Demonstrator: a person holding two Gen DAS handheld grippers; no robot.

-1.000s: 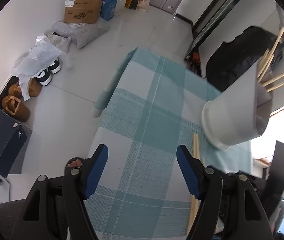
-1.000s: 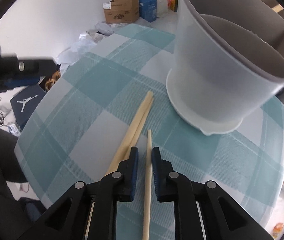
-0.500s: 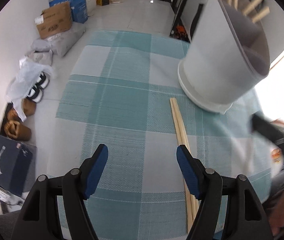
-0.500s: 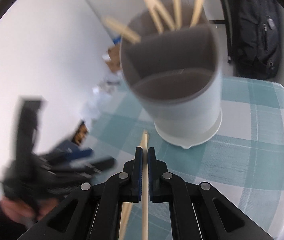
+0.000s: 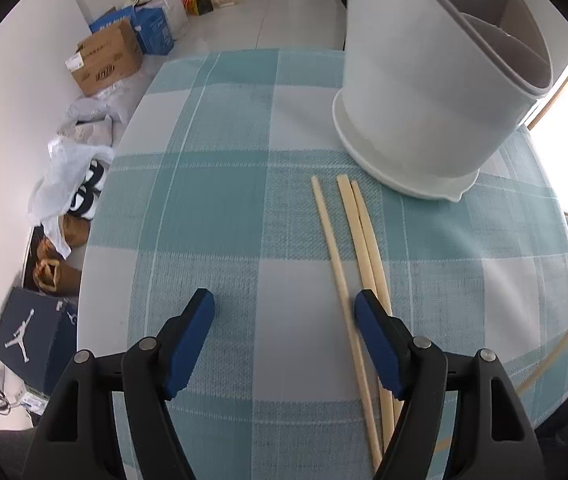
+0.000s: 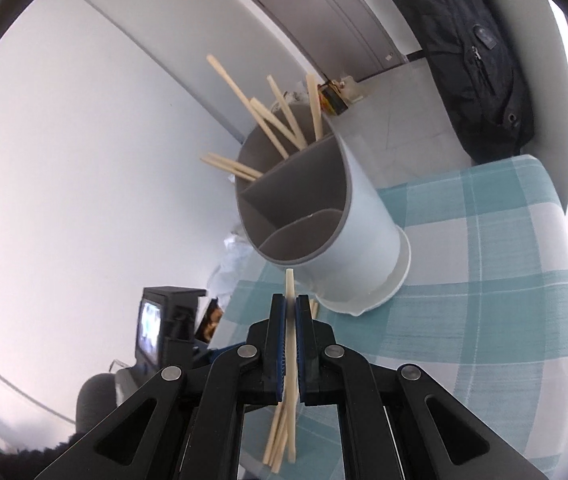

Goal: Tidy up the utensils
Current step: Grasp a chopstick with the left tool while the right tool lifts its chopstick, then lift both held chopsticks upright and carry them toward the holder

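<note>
Three loose wooden chopsticks (image 5: 357, 236) lie side by side on the teal checked tablecloth (image 5: 212, 208), just in front of the white divided utensil holder (image 5: 423, 100). My left gripper (image 5: 284, 304) hangs open above the cloth, and its right finger is over the near part of the chopsticks. My right gripper (image 6: 290, 304) is shut on a single chopstick (image 6: 289, 282), held in the air with its tip just below the rim of the holder (image 6: 367, 220). Several chopsticks (image 6: 280, 120) stand in the holder's far compartment. The two near compartments look empty.
Left of the table the floor holds cardboard boxes (image 5: 104, 60), white bags (image 5: 72, 160), shoes and a dark shoe box (image 5: 32, 340). A black backpack (image 6: 471, 60) hangs behind the table. The table's rounded edge (image 5: 96, 240) runs close on the left.
My right gripper has closed on one chopstick, lifted it off the cloth and swung up to face the holder's mouth. My left gripper has moved right, over the loose chopsticks, still open.
</note>
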